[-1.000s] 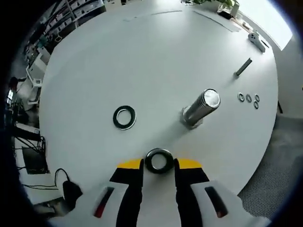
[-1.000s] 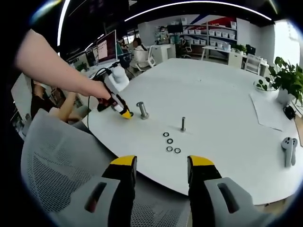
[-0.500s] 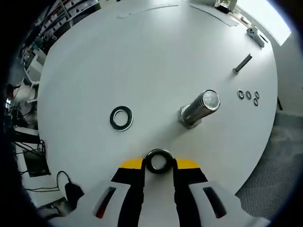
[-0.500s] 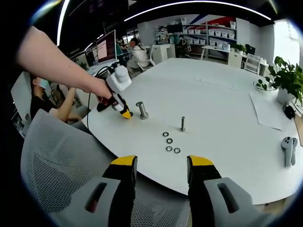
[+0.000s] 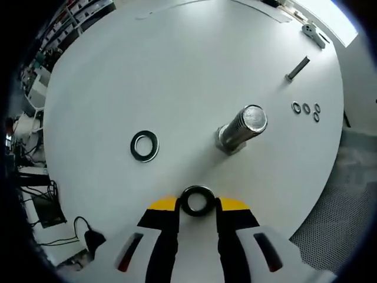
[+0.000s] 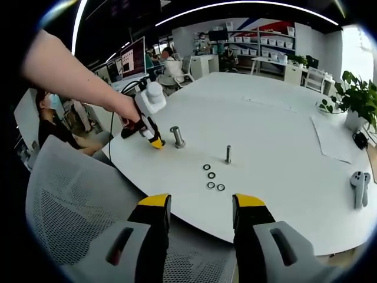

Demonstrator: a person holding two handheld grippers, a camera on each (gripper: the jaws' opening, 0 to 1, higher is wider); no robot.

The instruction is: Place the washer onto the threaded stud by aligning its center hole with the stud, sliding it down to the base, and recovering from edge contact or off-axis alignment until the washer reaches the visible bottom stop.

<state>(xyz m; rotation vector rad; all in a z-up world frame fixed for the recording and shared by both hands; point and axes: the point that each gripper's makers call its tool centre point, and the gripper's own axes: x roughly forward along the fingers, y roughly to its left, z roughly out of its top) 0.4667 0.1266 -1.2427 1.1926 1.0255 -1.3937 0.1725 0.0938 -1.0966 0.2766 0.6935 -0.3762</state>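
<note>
My left gripper point(image 5: 197, 203) grips the washer point(image 5: 197, 200) between nearly closed jaws, near the threaded stud point(image 5: 241, 128). My right gripper point(image 6: 195, 206) hangs open, empty. Step: transport. Next: centre the hole over the stud top, then lower.

Left gripper point(image 5: 198, 207): white body, black jaws, yellow tips, red slot marks on each side. Right gripper point(image 6: 197, 206): same build, grey shells. Bare forearm, upper left of the right gripper view.
</note>
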